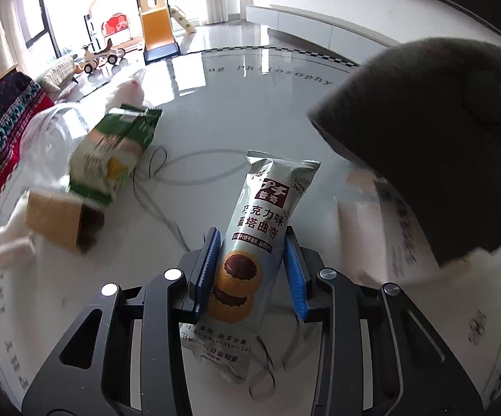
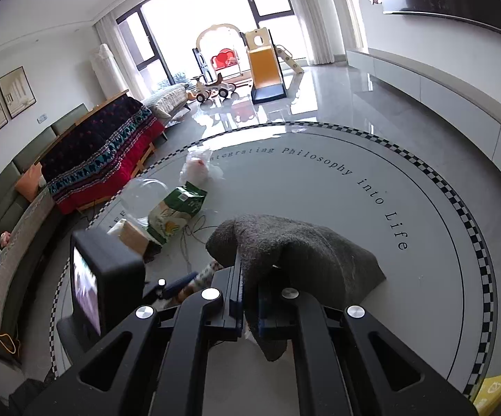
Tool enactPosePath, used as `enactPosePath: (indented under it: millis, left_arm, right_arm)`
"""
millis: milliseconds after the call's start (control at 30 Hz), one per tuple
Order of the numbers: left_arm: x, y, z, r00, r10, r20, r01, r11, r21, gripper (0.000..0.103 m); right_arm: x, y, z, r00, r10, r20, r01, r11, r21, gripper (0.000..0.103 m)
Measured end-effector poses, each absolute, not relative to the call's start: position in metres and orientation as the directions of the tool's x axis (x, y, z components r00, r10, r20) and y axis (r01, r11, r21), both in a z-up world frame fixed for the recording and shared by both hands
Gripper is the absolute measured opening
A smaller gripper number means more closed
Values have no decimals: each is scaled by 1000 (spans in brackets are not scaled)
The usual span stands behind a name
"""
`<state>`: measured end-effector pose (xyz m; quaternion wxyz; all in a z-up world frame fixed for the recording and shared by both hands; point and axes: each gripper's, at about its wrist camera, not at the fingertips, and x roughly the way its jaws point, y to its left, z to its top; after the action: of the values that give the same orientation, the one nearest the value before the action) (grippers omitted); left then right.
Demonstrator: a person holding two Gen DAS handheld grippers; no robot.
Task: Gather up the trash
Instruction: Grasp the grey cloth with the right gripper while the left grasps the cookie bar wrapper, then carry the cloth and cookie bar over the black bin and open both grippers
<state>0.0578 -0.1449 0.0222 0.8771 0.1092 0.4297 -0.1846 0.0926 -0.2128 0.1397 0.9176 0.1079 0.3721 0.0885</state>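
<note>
Currently, your left tongs (image 1: 252, 270) bracket the silver cookie wrapper (image 1: 250, 253): the left blue pad (image 1: 206, 270) touches the wrapper's edge, while the right pad stands just clear of it, so no full grip is established. The wrapper lies on the round grey rug (image 1: 215, 118), its long axis running from 6 o'clock toward 12 o'clock. Your right tongs (image 2: 248, 298) are clamped on a fold of dark grey felt cloth (image 2: 302, 246), which is lifted off the rug at that edge. Farther out, at 10 o'clock in the left wrist view, you see a green-and-white snack bag (image 1: 111, 159), a brown cardboard box (image 1: 59, 222) and a clear plastic container (image 1: 47, 138). Beyond these lies a white plastic bag (image 2: 198, 166).
</note>
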Motion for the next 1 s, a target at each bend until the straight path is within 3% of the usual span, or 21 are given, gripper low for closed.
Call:
enactPosePath:
  millis: [600,1000]
  left_arm:
    - [-35,-36,46,607,-279,-744,288,950,-120,36]
    - [-112,59,52,678,-171,-715,83,984,-156,36]
  right_arm:
    - [12,-119,163,665,349,-661,-242,937,251,6]
    - [-43,-22,176,613,477,-630,-437,869,233,6]
